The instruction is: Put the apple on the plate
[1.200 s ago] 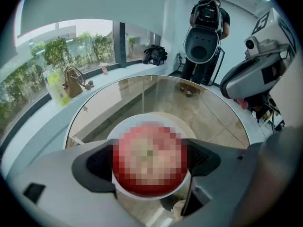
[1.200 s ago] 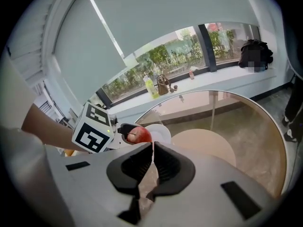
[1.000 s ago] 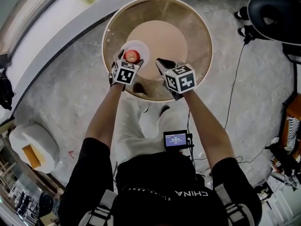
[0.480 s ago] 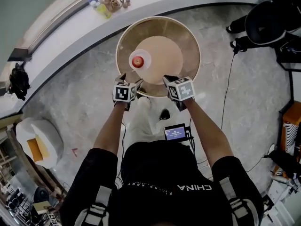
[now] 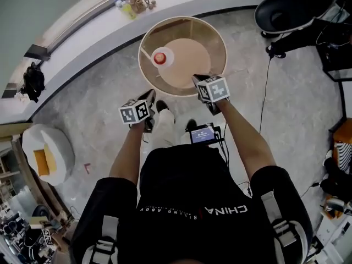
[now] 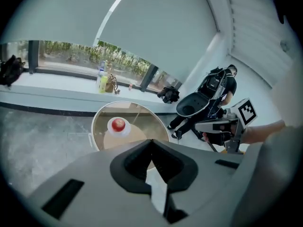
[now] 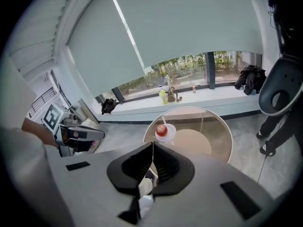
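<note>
Apple (image 5: pixel 159 58) sits on the small white plate (image 5: pixel 168 51), left of centre on the round glass-topped table (image 5: pixel 215 35); judged from this, the placing is done and nothing is being carried. Risks from here: the apple is round and the plate is small and shallow-looking, so a knock to the table could roll it off the plate. The likeliest cause is the right gripper (image 5: pixel 197 79), whose tips hang just above the table's near rim, or the person's legs, which stand just short of that rim. A second approach to the plate would also risk nudging the apple. Left gripper (image 5: pixel 150 96): jaws clenched together, nothing between them. It is held off the table, short of its near rim and to the left, over the floor (image 5: pixel 82 109). Right gripper: jaws likewise pressed together and empty. Pose: both forearms reach forward from the body, roughly parallel, each gripper pointing ahead and downward toward the table. The left one sits lower in the head view and its marker cube looks tilted. Both are well apart from the plate.
</note>
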